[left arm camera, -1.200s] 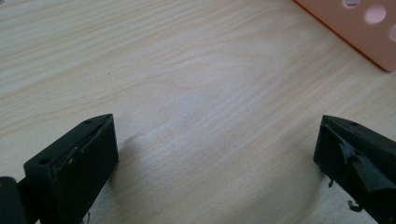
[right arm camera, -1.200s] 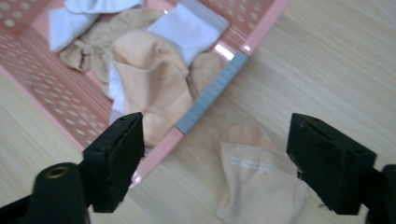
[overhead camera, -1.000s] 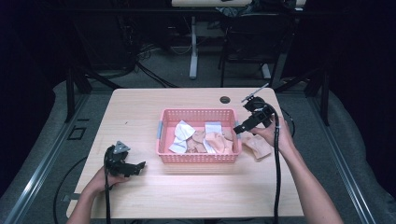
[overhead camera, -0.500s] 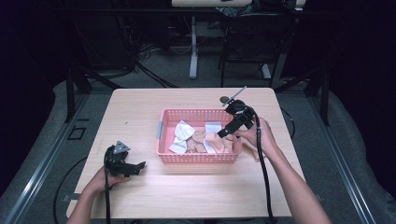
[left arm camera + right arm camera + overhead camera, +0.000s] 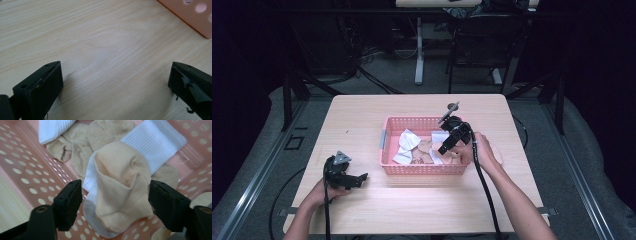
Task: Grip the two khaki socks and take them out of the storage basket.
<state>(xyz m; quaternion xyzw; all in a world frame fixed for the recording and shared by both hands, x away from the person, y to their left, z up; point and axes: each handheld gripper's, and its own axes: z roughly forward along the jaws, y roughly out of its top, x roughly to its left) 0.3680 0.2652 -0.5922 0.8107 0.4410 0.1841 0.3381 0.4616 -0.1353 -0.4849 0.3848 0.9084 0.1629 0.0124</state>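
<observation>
1. Two changes stand out against the earlier high-view pictures: the right gripper [image 5: 447, 148] has come in from the right end of the pink basket [image 5: 384, 145] to hang over its right half, and its fingers have just been closing from nearly full spread.
2. In the right gripper view those fingers [image 5: 68, 203] stand to either side of a beige sock [image 5: 120, 192] that lies on a white sock [image 5: 155, 147] inside the basket. A gap shows on both sides, so nothing is gripped yet.
3. I judge that a pick of the beige sock is about to happen, and the narrowing fingers fit that.
4. The left gripper [image 5: 354, 179] has kept to its place on the desk [image 5: 362, 115], left of the basket's near corner. Its fingers [image 5: 41, 87] are spread wide with only bare wood between them.
5. Edges: the basket's perforated wall rises close by the right gripper on its near and right sides, and another sock lies on the desk just beyond the right hand [image 5: 477, 152].
6. Open room: the desk is bare ahead of the basket and to its left, so a lifted sock has plenty of space to be set down.
</observation>
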